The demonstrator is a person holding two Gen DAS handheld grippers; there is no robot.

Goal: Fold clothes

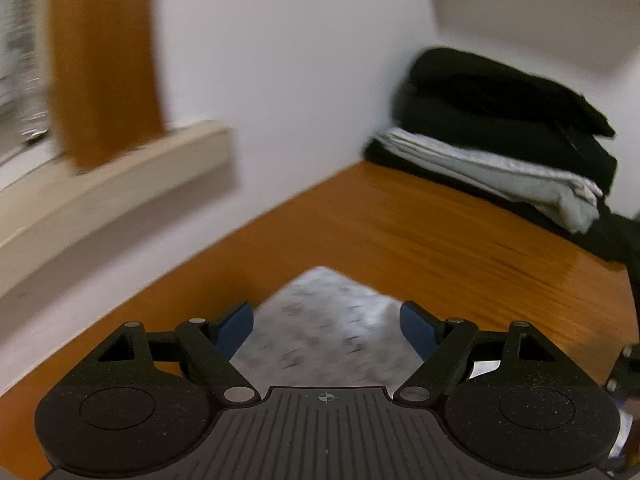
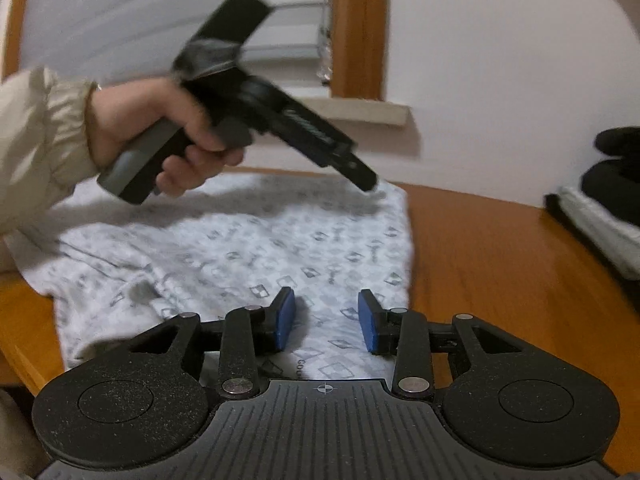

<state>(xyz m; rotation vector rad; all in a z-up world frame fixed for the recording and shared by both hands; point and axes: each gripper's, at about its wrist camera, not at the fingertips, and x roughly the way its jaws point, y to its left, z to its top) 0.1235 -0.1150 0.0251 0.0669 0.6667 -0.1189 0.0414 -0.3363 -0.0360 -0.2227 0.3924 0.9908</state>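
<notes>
A white patterned garment [image 2: 248,248] lies spread flat on the wooden table [image 2: 500,248]. My right gripper [image 2: 326,322] hovers open over its near right part, blue pads wide apart and empty. In the right wrist view a hand holds my left gripper [image 2: 366,182], its tip just above the garment's far right corner. In the left wrist view that corner [image 1: 324,320] shows as a pale point between the open blue pads of my left gripper [image 1: 326,328], with nothing clamped.
A stack of folded clothes [image 1: 504,132], black and white, sits at the table's far right against the wall, and shows again as a folded stack [image 2: 608,200]. A window sill [image 1: 120,176] and wooden frame [image 2: 356,28] stand behind the table. A beige sleeve [image 2: 32,140] enters from the left.
</notes>
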